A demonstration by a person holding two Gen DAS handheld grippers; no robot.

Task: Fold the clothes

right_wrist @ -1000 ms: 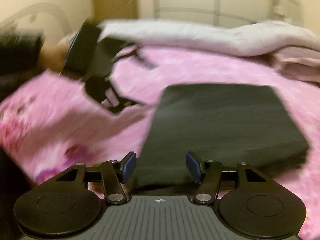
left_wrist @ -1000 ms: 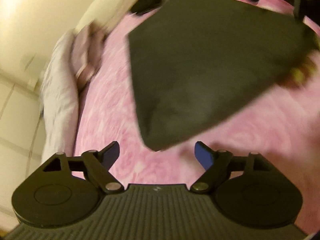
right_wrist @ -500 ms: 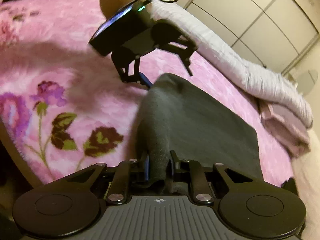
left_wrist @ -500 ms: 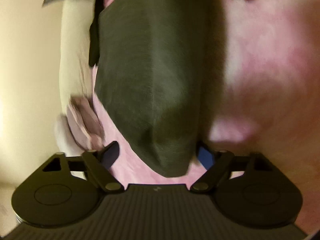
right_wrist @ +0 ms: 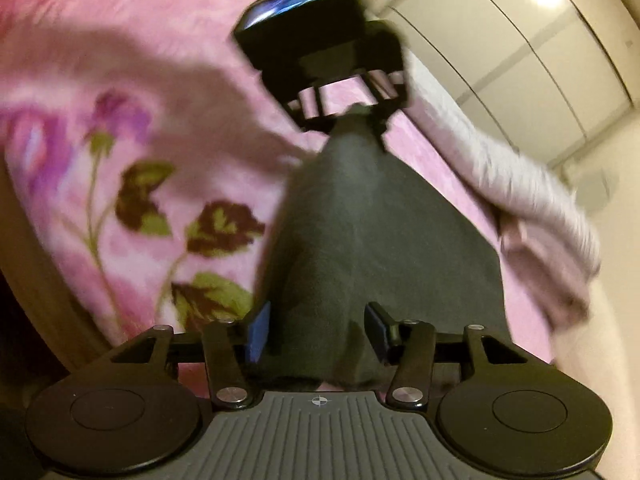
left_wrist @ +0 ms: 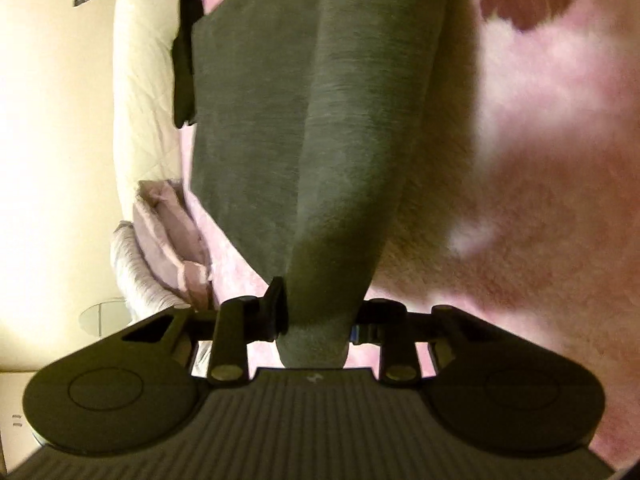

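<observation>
Open bed on one side, bedding on the other

The pink blanket [right_wrist: 132,92] lay bare beside the dark cloth [right_wrist: 380,240], giving free passage; a rolled quilt [right_wrist: 516,176] and folded pink clothes [right_wrist: 540,276] crowded the far side, just beside the cloth's edge.

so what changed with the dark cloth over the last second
The dark cloth lay flat a second ago; now its near edge is lifted. The left tool is closing on one corner, and the right tool is opening around the other. The pink blanket and folded pile stayed put.
</observation>
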